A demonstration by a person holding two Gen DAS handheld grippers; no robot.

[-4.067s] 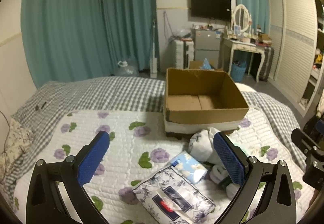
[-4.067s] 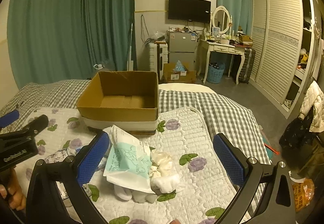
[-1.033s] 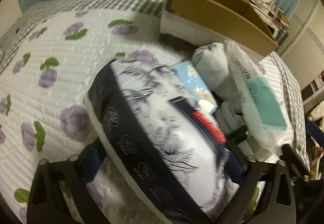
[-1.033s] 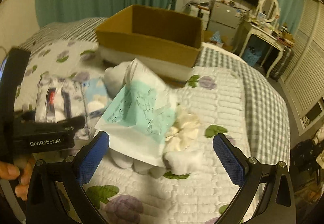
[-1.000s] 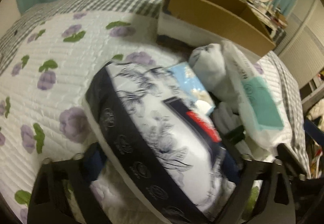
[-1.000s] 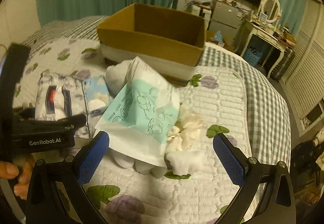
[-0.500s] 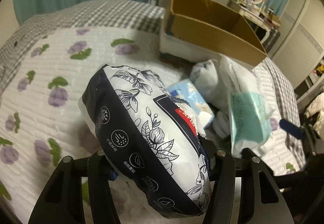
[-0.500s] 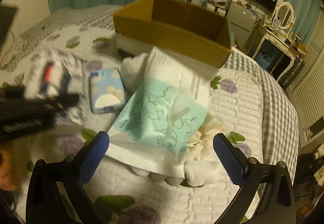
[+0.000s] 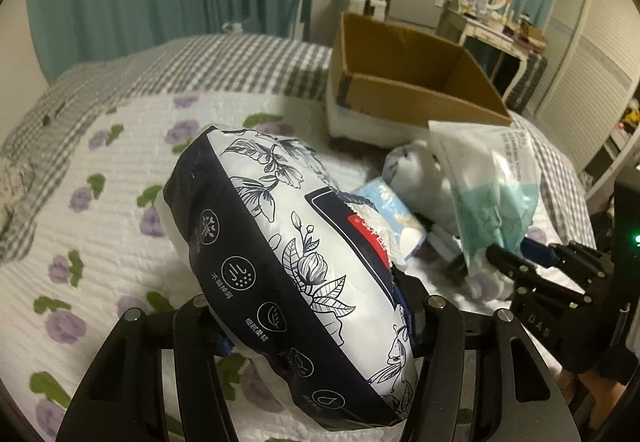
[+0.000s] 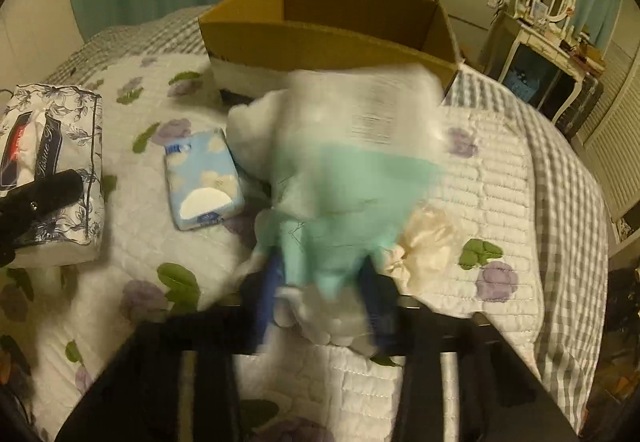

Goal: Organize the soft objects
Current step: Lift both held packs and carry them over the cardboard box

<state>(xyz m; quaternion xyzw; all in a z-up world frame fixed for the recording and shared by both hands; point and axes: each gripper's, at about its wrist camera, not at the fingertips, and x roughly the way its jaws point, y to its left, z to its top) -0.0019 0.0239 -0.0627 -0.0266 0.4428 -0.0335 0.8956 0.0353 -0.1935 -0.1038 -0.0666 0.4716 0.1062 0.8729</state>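
My left gripper is shut on a navy-and-white floral tissue pack, which hangs above the quilt. The same pack shows at the left of the right wrist view, with a black finger across it. My right gripper is closing, and its blue pads press on the lower end of a mint-and-white plastic bag, blurred by motion. In the left wrist view that bag stands tilted up in the right gripper. An open cardboard box sits just behind.
A small light-blue tissue pack, a white soft bundle, a cream cloth and white socks lie on the floral quilt. Gingham bedding lies beyond. A dressing table and a wardrobe stand at the right.
The left gripper has risen with the floral pack, now off the quilt. The right jaws went from wide open to closed on the mint bag, which has tipped up.
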